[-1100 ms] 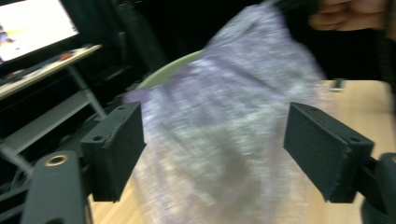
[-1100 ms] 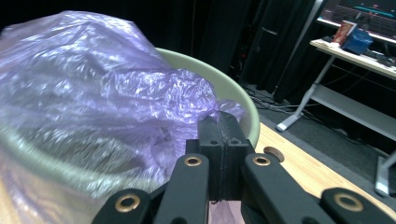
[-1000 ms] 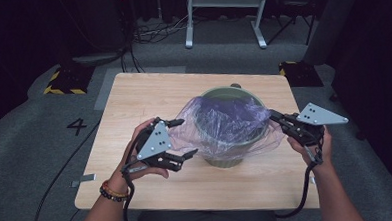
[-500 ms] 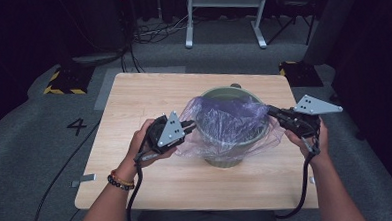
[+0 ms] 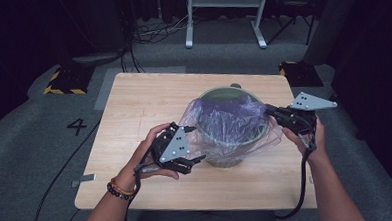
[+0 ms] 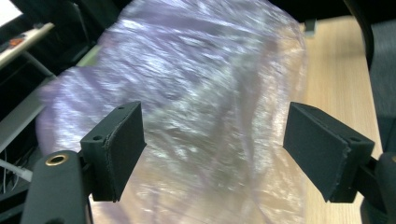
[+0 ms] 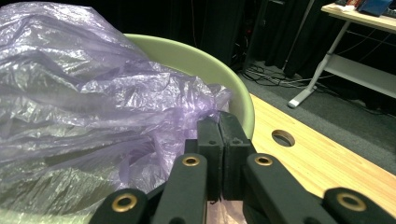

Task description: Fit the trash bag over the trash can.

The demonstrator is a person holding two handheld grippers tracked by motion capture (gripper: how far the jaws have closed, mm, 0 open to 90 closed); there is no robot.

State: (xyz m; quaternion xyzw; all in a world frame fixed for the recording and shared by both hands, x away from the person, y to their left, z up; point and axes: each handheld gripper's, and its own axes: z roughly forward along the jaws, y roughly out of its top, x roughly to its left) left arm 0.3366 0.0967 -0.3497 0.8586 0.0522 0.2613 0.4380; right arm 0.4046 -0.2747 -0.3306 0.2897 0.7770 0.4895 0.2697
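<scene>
Two grippers at a lined green bin

The right gripper [image 7: 219, 122] pinches the purple plastic bag [image 5: 229, 120] at the rim of the green bin [image 5: 239, 92]; the left gripper [image 6: 212, 149] gapes, bag film just ahead. Beyond the table [image 5: 148, 100], a floor "4" [image 5: 76, 126].

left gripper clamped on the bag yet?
No: in the left gripper view the left gripper has its jaws wide apart, with the purple plastic bag lying beyond them, ungripped.
</scene>
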